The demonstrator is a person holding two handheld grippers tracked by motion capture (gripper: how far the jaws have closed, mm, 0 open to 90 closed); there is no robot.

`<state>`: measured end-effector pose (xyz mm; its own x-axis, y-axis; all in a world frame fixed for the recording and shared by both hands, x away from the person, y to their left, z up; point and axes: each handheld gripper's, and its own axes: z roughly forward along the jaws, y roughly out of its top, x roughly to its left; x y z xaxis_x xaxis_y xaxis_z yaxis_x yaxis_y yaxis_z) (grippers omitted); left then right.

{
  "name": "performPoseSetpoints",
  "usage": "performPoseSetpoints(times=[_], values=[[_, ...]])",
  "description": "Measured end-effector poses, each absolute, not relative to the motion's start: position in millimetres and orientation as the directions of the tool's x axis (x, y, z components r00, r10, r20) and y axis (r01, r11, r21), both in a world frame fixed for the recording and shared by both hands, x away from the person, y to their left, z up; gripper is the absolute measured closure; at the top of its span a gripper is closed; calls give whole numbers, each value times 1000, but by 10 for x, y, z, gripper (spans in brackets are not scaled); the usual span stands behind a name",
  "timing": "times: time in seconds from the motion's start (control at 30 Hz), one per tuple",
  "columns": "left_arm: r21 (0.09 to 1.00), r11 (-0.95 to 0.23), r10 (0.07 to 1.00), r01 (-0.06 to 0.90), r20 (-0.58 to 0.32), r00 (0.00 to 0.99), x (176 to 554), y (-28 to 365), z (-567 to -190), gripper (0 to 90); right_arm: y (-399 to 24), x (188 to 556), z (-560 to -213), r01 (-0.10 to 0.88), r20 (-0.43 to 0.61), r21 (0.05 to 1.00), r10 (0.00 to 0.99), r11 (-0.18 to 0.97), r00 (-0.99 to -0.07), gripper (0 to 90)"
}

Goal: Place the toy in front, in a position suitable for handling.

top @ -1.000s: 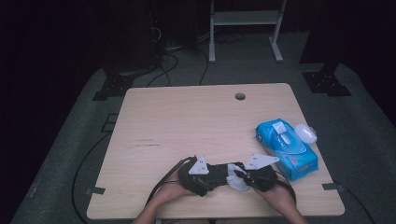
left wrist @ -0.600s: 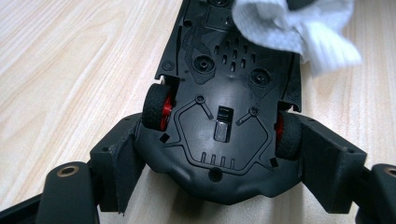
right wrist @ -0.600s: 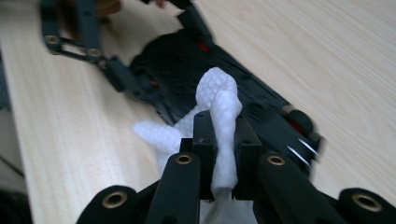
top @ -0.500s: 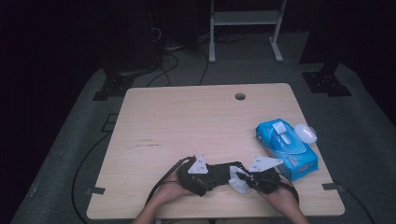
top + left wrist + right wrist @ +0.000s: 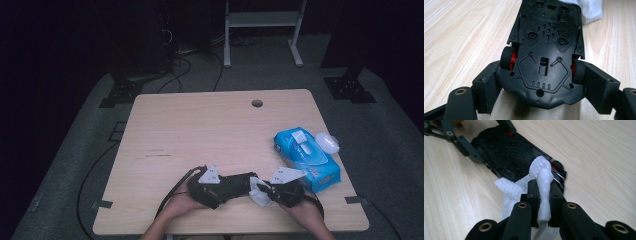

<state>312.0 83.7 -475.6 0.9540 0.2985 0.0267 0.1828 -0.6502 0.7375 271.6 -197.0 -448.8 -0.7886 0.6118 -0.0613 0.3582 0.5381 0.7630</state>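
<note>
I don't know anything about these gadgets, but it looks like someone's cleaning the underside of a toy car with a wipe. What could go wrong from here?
The left gripper holds the toy car only by its rounded end, near the wheels, so a hard push might twist it loose. The white wipe is pinched in a thin fold by the right gripper and could slip out. The blue wipe pack lies close beside the right hand and might get nudged.

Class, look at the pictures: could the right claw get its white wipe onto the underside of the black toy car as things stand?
Probably yes. The left claw holds the black toy car belly-up, and the right claw, shut on the white textured wipe, sits at the car's far end with nothing between them.
</note>
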Motion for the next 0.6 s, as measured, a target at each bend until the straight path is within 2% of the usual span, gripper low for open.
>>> performPoseSetpoints(times=[0.2, 0.37, 0.6], values=[[736, -650, 296, 186, 20, 955, 3109, 814, -4750, 228, -1824, 2648, -4486, 308, -66, 771, 550, 558, -832, 825], [758, -620, 301, 199, -4, 954, 3106, 818, -4715, 230, -1825, 2667, -4475, 322, -64, 768, 565, 554, -822, 826], [733, -660, 283, 165, 39, 958, 3058, 722, -4752, 230, -1526, 2626, -4516, 277, -60, 773, 500, 571, -864, 825]])
